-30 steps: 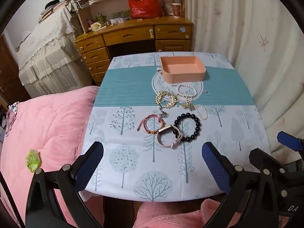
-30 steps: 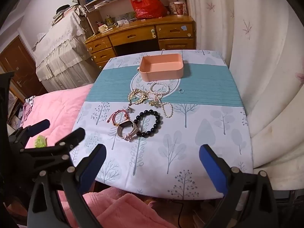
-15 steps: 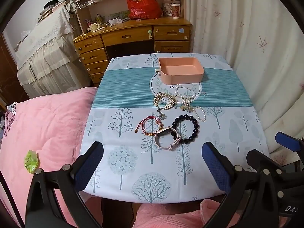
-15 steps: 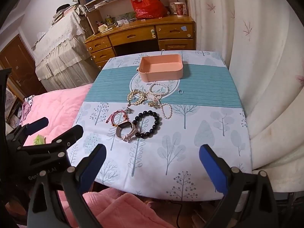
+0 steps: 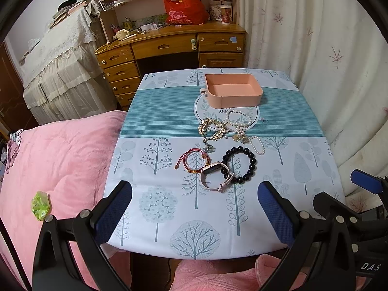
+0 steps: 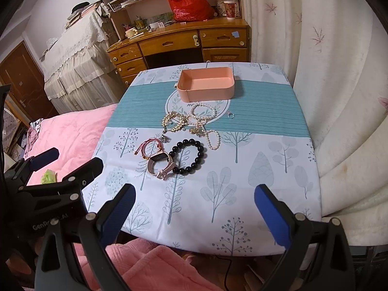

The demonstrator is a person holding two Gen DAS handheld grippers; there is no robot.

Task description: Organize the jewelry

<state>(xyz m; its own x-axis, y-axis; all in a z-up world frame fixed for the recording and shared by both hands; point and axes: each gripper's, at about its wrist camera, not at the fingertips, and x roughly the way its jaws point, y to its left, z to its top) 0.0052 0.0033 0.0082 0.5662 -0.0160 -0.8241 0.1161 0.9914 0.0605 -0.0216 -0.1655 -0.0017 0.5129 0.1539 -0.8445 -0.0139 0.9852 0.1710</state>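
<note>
A salmon-pink tray (image 5: 232, 91) (image 6: 206, 86) stands empty toward the far side of the table. In front of it lie a pearl strand (image 5: 238, 121) (image 6: 203, 116), a gold leaf bracelet (image 5: 213, 129) (image 6: 175, 122), a red cord bracelet (image 5: 192, 160) (image 6: 150, 146), a pink watch band (image 5: 214, 175) (image 6: 161, 165) and a black bead bracelet (image 5: 240, 161) (image 6: 189, 155). A small ring (image 5: 264, 120) (image 6: 230, 115) lies to the right. My left gripper (image 5: 194, 208) and right gripper (image 6: 194, 208) both hover open over the near table edge, holding nothing.
The table wears a tree-print cloth (image 5: 169, 194) with a teal stripe. A pink quilt (image 5: 53, 160) lies to the left with a green wrapper (image 5: 40, 205) on it. A wooden desk (image 5: 169, 48) stands behind, and curtains (image 5: 327, 60) hang on the right.
Both grippers have drawn back and risen slightly, so the table and jewelry sit a little farther off. Nothing on the table has moved; both stay open.
</note>
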